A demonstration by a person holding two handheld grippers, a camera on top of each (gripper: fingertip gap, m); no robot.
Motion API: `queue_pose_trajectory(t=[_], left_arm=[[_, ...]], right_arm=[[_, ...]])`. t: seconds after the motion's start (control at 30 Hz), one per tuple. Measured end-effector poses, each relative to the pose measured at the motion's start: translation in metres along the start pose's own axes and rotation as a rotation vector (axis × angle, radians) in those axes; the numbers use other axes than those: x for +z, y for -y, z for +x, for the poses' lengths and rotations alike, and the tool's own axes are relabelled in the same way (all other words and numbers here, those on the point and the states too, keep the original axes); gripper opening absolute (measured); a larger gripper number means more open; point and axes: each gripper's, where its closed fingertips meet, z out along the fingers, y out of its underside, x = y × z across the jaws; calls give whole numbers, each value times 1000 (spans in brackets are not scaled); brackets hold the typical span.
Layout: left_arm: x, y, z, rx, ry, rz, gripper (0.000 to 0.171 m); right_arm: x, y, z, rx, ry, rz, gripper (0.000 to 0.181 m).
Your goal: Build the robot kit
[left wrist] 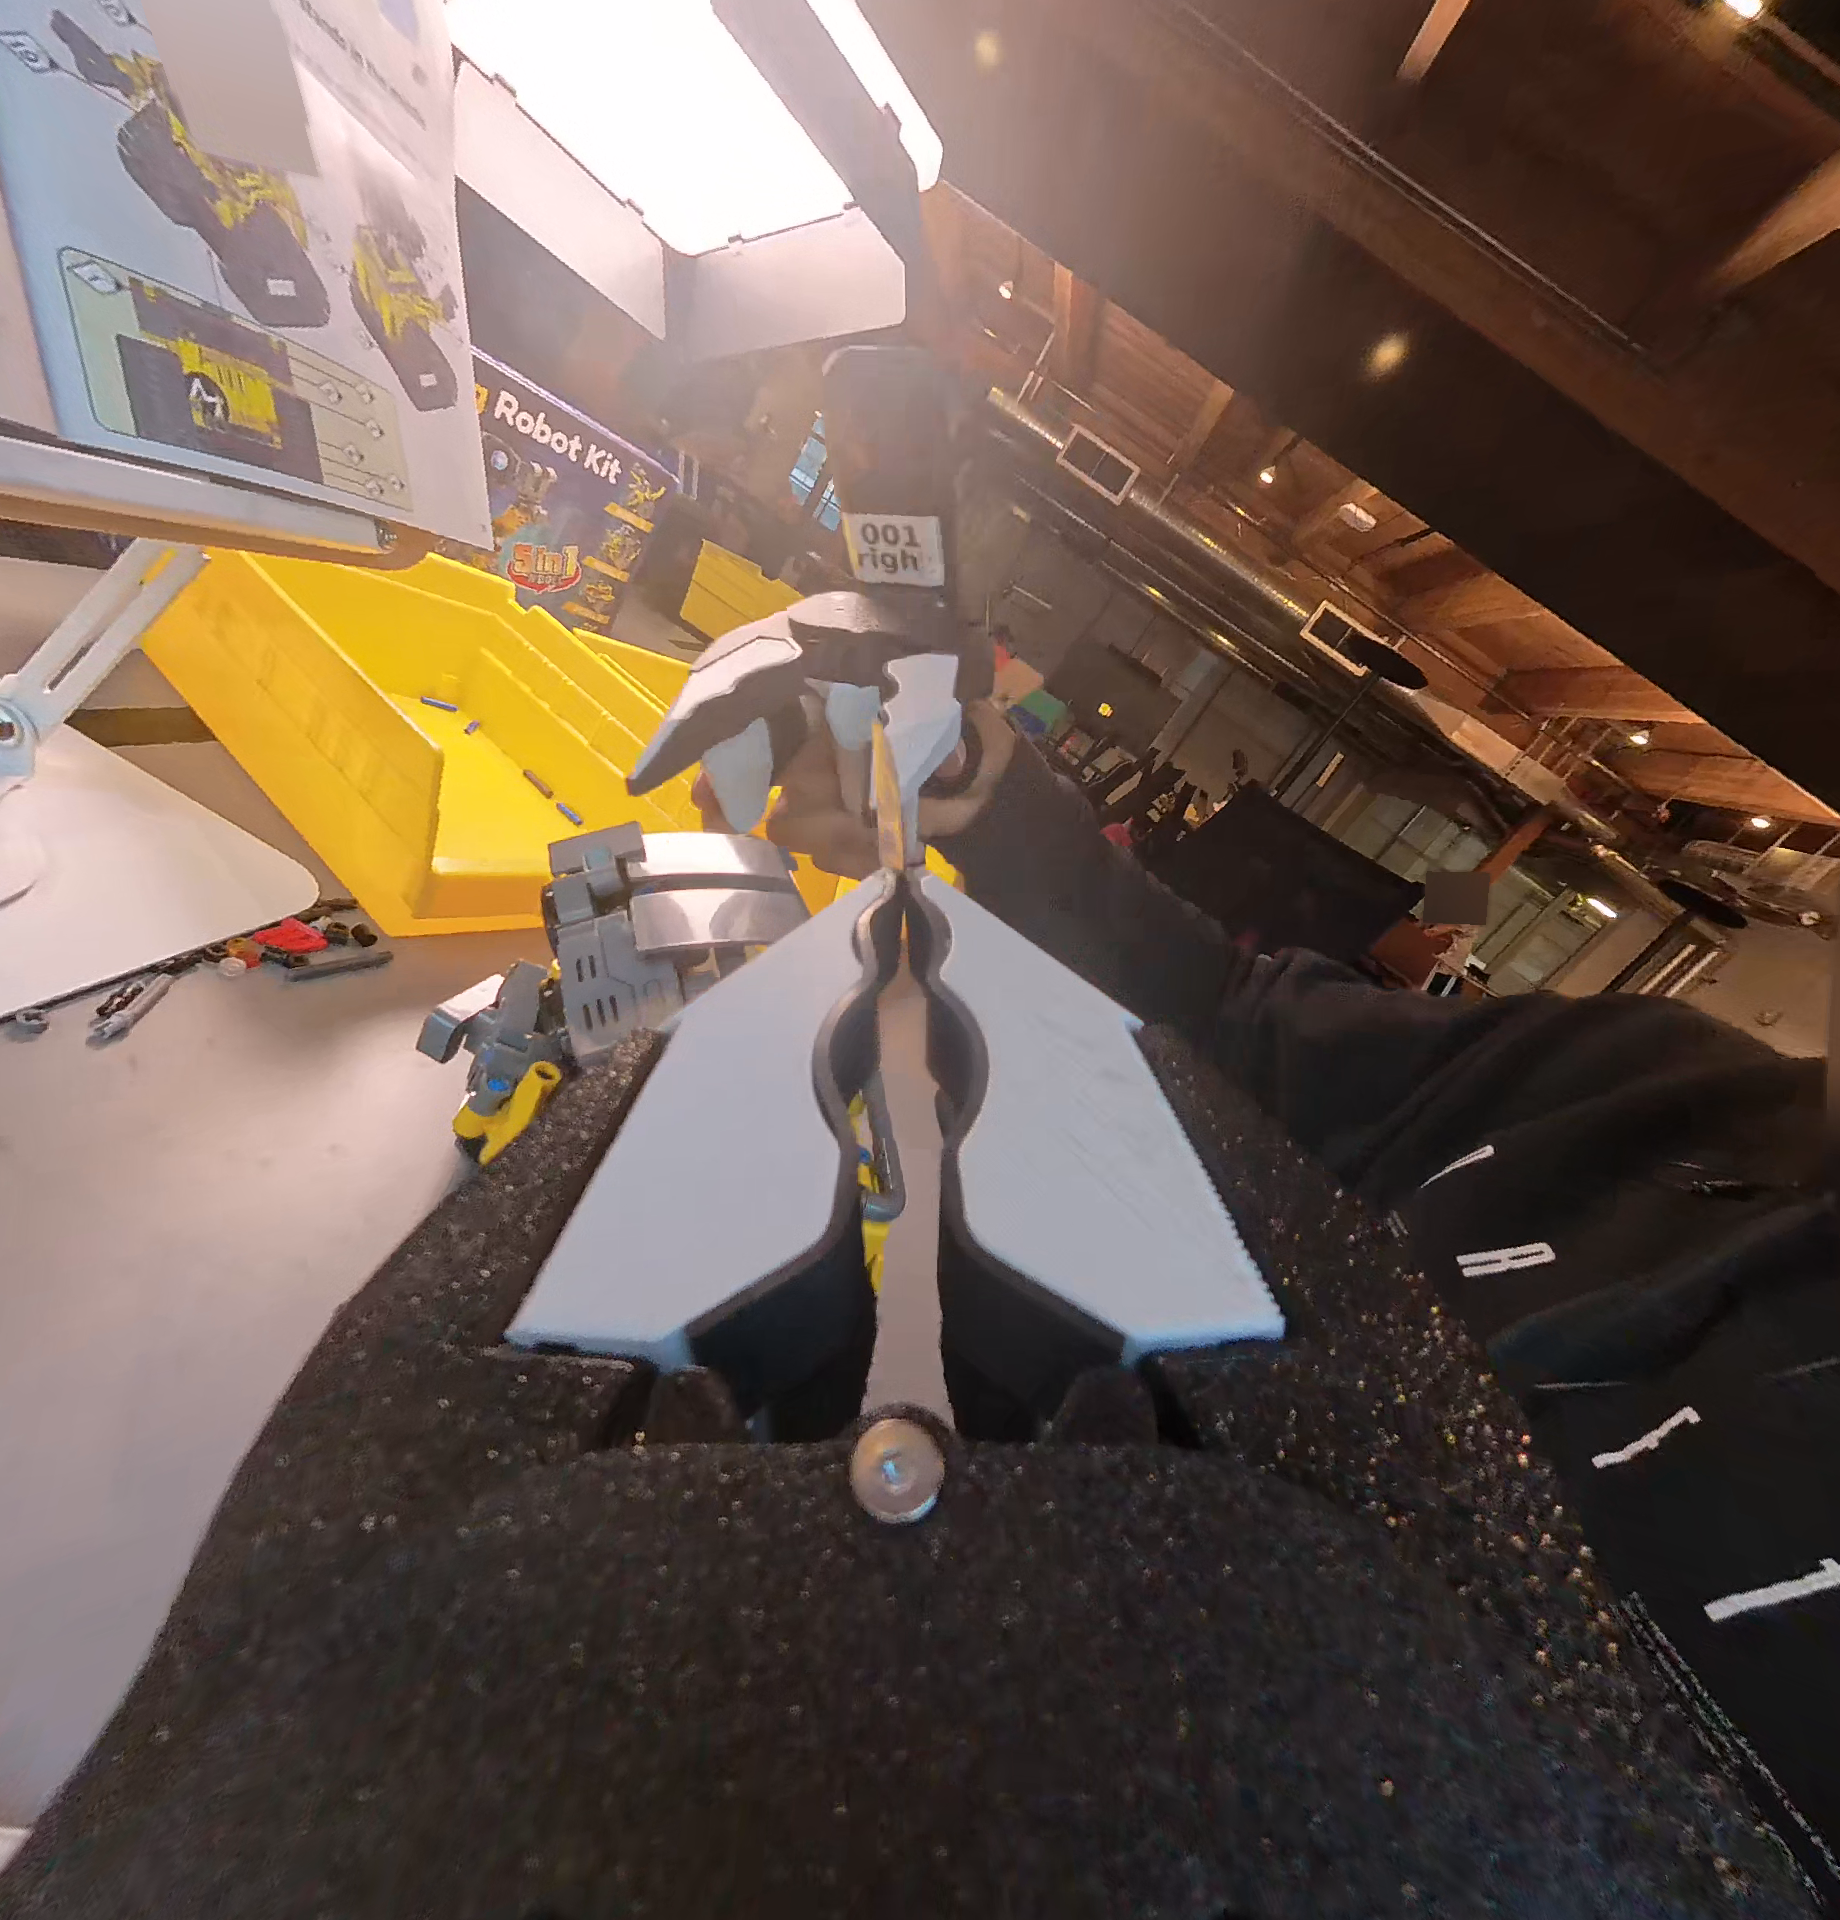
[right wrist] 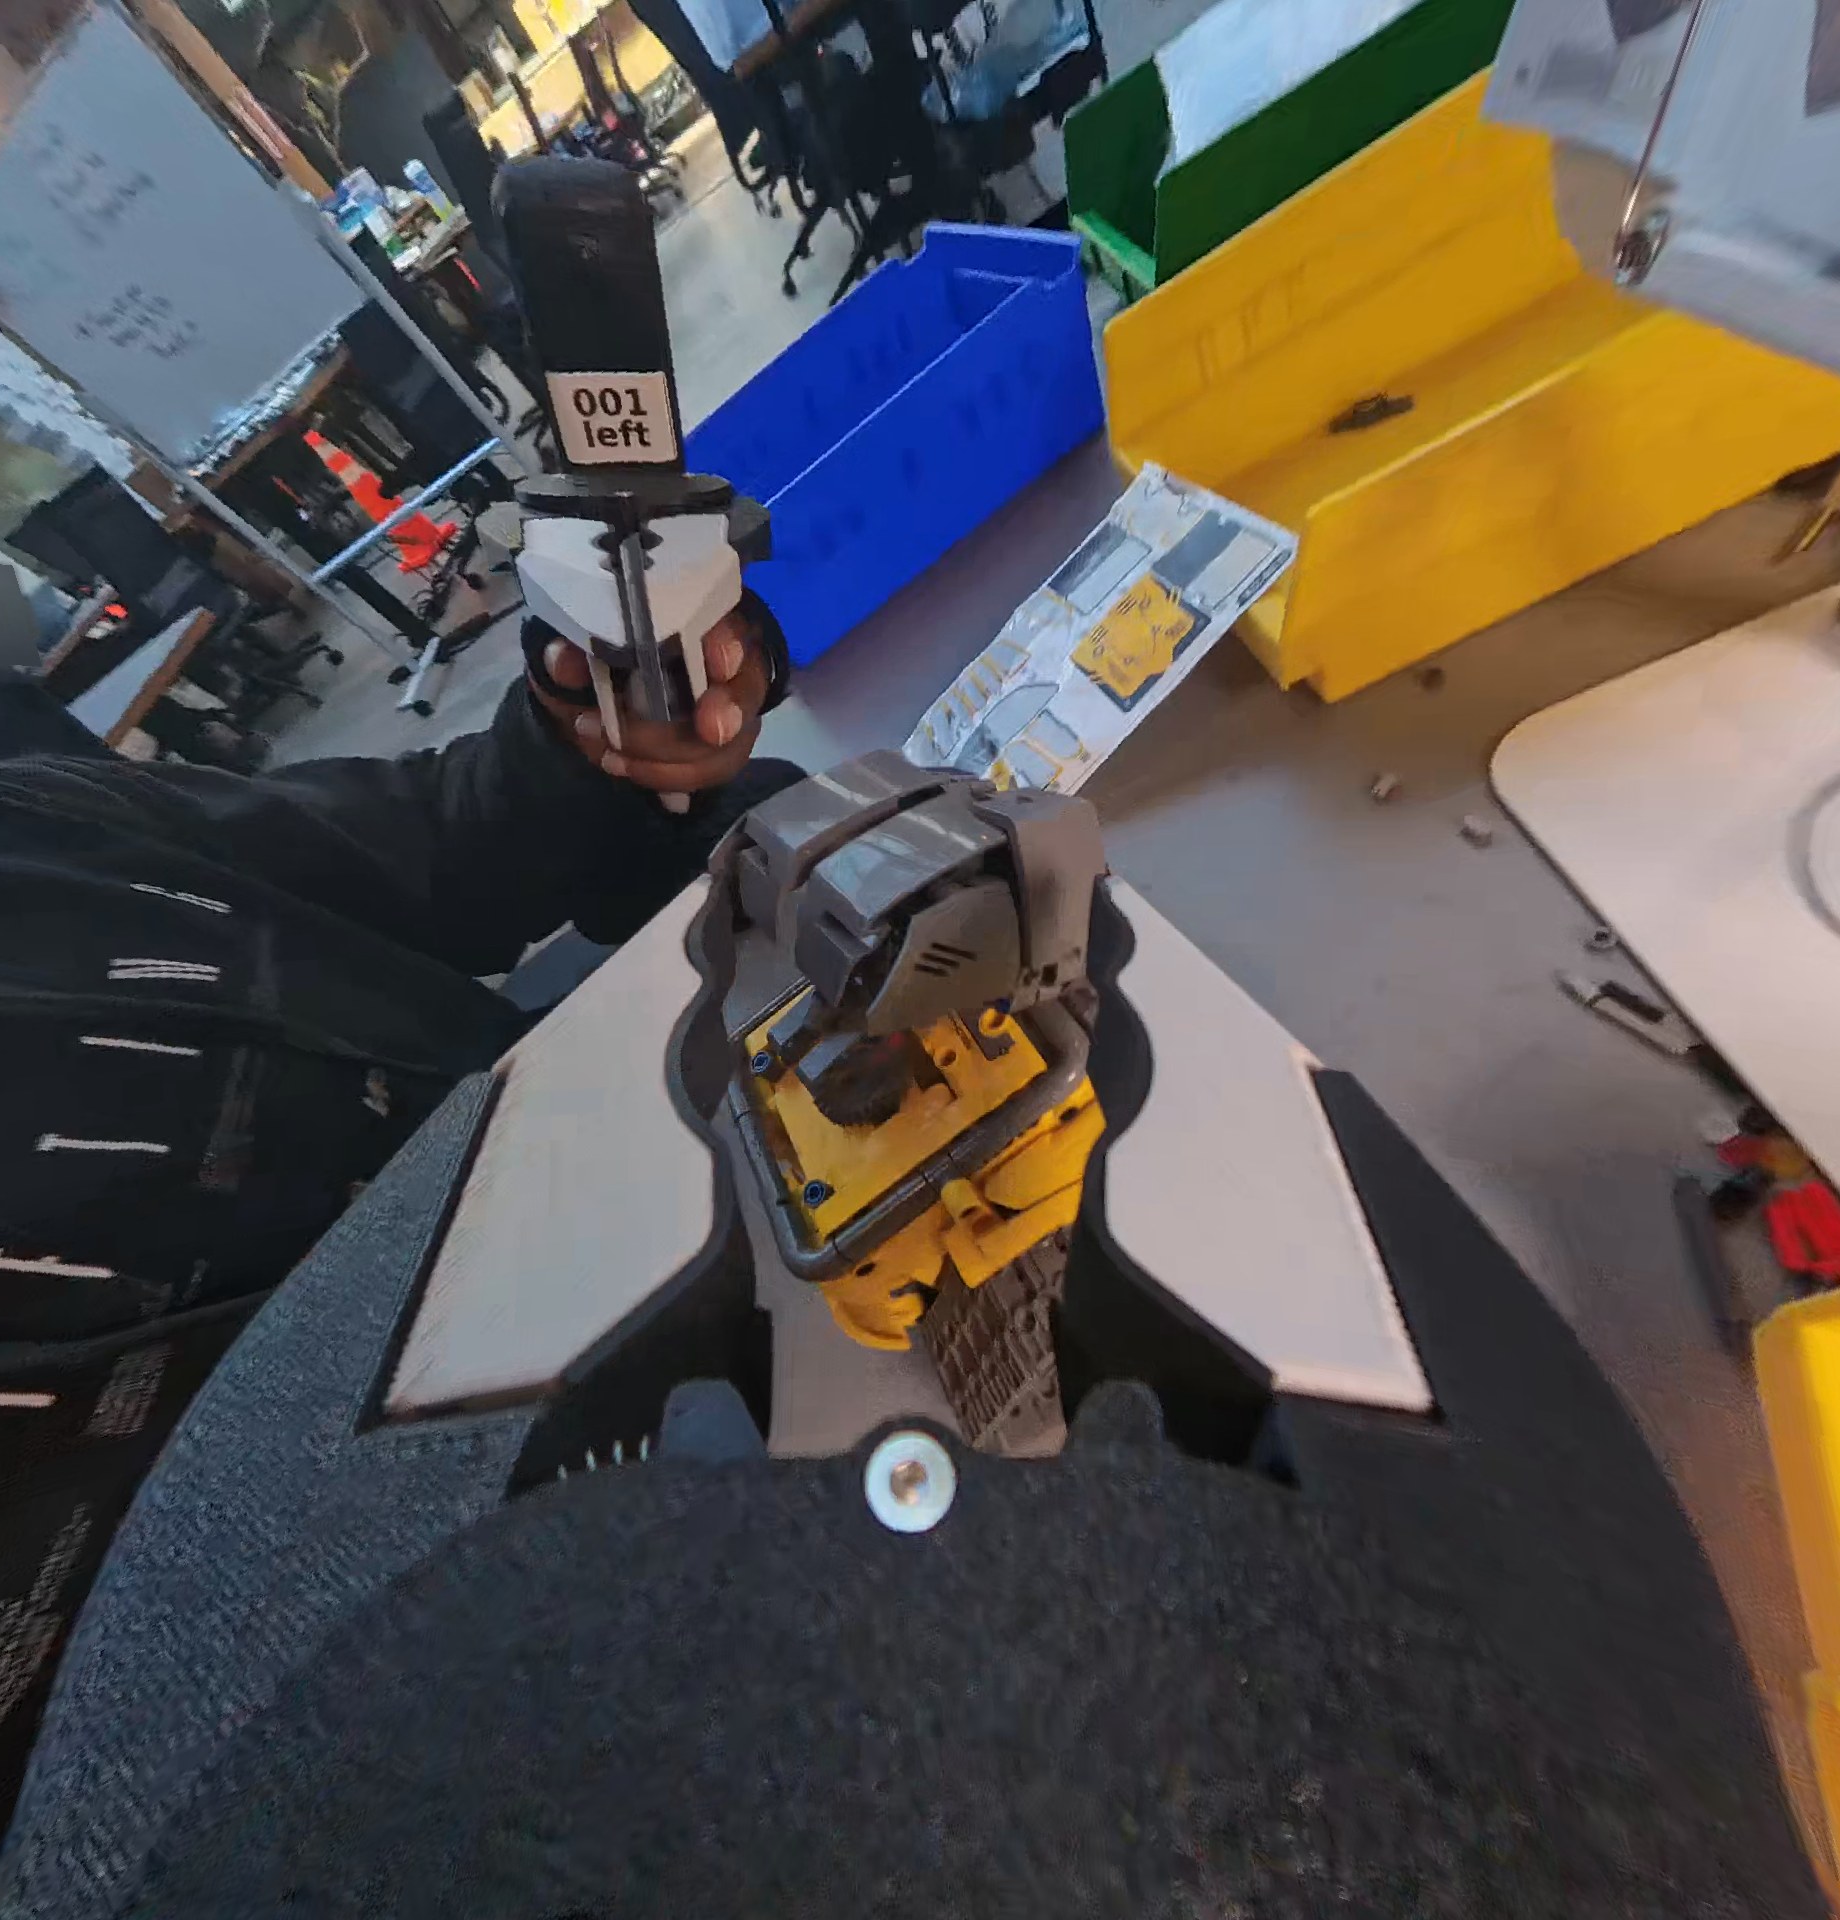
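Note:
A grey and yellow toy robot model (right wrist: 895,1039) sits between the spread fingers of my right gripper (right wrist: 905,904), which is shut on its sides. In the left wrist view the model (left wrist: 625,935) is low over the grey table (left wrist: 168,1195), just left of my left gripper (left wrist: 900,883). My left gripper is shut on a thin yellow strip (left wrist: 888,800), seen edge-on, that sticks up from the tips. The right gripper (left wrist: 791,717) shows just beyond it, in a hand. The left gripper (right wrist: 635,613) shows past the model.
A yellow bin (left wrist: 500,769) holds a few small blue pins. Blue (right wrist: 895,416), yellow (right wrist: 1415,436) and green (right wrist: 1155,166) bins stand behind. A sticker sheet (right wrist: 1103,623) lies on the table. Loose small parts (left wrist: 282,940) lie beside a white stand base (left wrist: 116,862) that holds an instruction booklet (left wrist: 251,239).

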Motion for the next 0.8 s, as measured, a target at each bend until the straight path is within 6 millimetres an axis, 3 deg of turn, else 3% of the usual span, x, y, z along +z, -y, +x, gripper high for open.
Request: queue_pose_trajectory(t=[0.2,0.37,0.53,0.8], left_arm=[[0,-10,-8,-34,-8,-21,0],[-3,-12,-12,-49,-16,-36,0],[-5,-10,-8,-57,-30,-35,0],[2,-13,12,-104,-86,-60,0]], right_arm=[[25,-20,14,188,153,-129,104],[50,-32,11,96,200,-183,101],[39,-18,4,-123,156,-52,78],[16,-18,-25,-583,-77,198,77]])
